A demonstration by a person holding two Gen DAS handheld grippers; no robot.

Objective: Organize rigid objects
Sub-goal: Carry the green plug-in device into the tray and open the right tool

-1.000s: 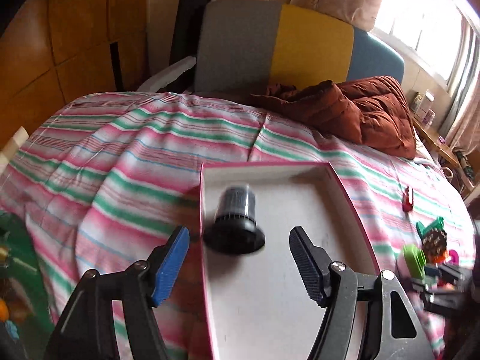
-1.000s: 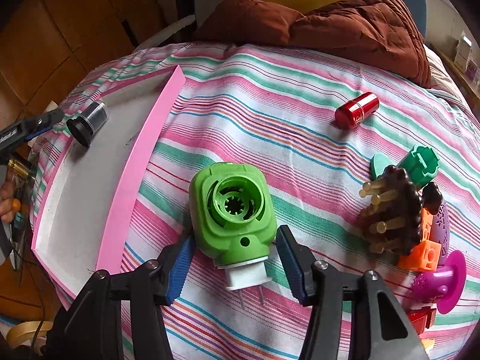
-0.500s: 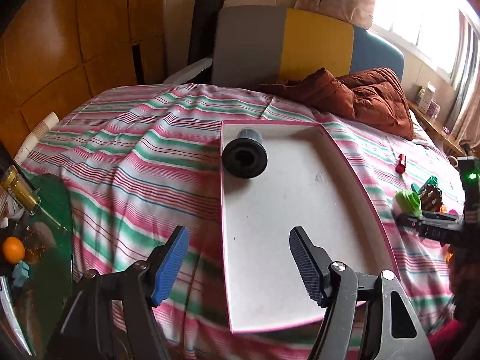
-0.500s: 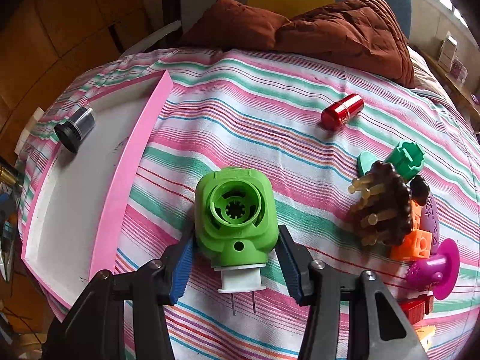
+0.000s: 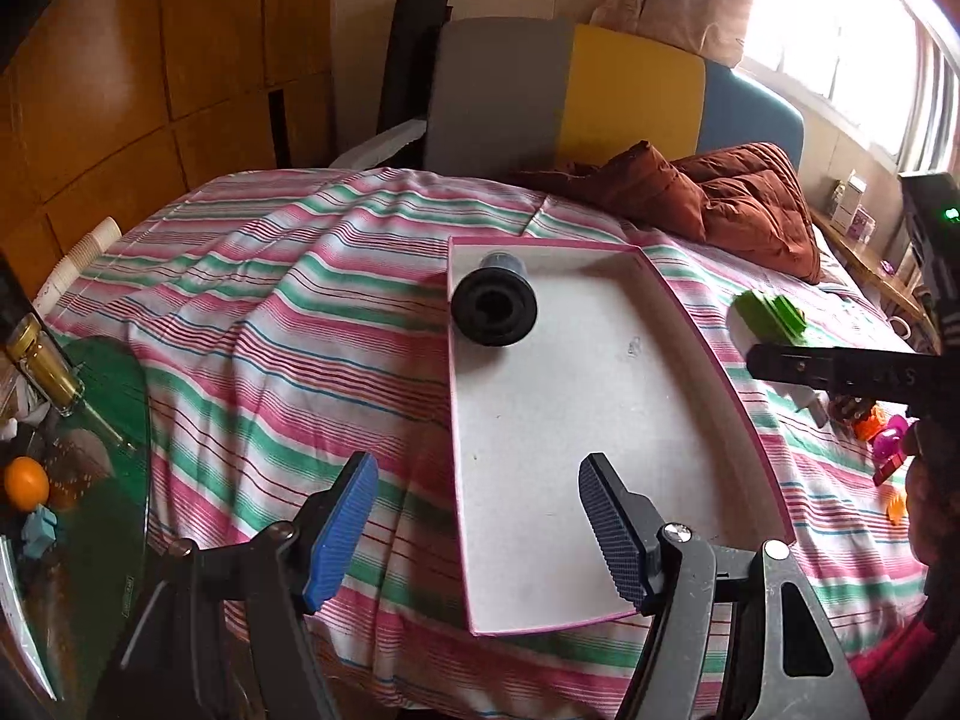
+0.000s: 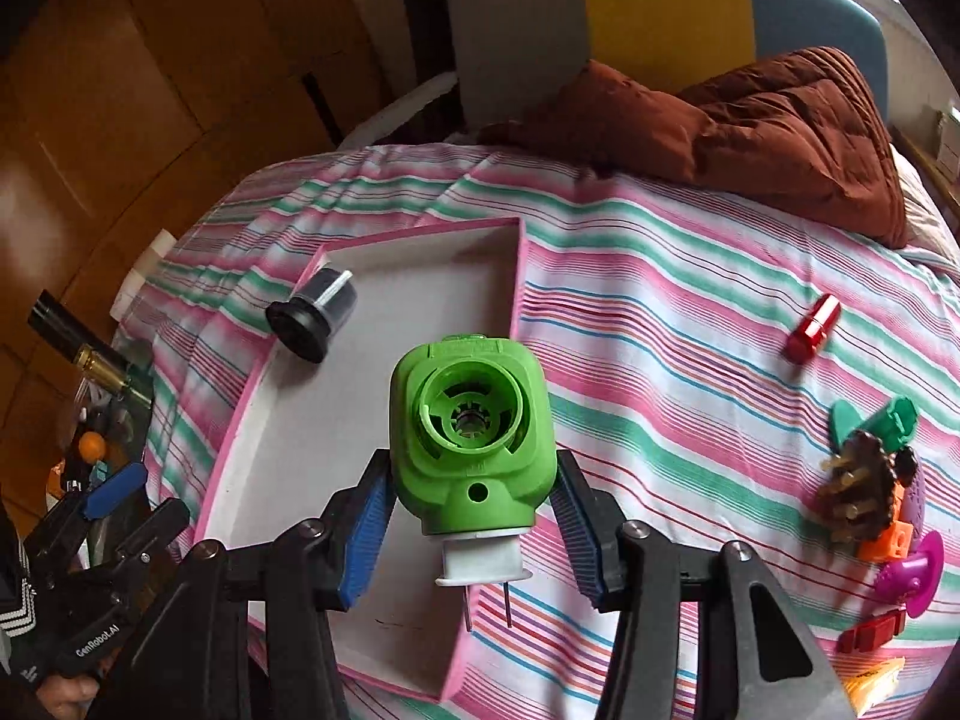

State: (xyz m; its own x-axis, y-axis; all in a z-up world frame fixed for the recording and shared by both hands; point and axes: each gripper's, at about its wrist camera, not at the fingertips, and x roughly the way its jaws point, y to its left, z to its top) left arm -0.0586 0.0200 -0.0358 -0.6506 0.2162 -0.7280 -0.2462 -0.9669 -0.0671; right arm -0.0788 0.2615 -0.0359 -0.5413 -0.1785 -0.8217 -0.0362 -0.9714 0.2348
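Observation:
My right gripper (image 6: 471, 504) is shut on a green plug-in device (image 6: 471, 426) with a white base and two metal prongs, held in the air above the right rim of the pink-edged white tray (image 6: 384, 294). A black cap-like cylinder (image 6: 312, 315) lies in the tray's far left corner. In the left wrist view the same tray (image 5: 576, 420) and cylinder (image 5: 493, 307) lie ahead, and the green device (image 5: 771, 315) hangs at the right. My left gripper (image 5: 477, 519) stands open and empty over the tray's near left edge.
The tray lies on a striped bedcover (image 6: 690, 300). A red lipstick tube (image 6: 813, 327) and a cluster of small toys (image 6: 870, 480) lie to the right. A brown quilt (image 6: 780, 126) is bunched at the far end. A green side table (image 5: 90, 450) with a bottle and an orange stands left.
My right gripper closed on the green device and lifted it off the bedcover, carrying it left over the tray's edge. My left gripper drew back from the tray, leaving the black cylinder inside.

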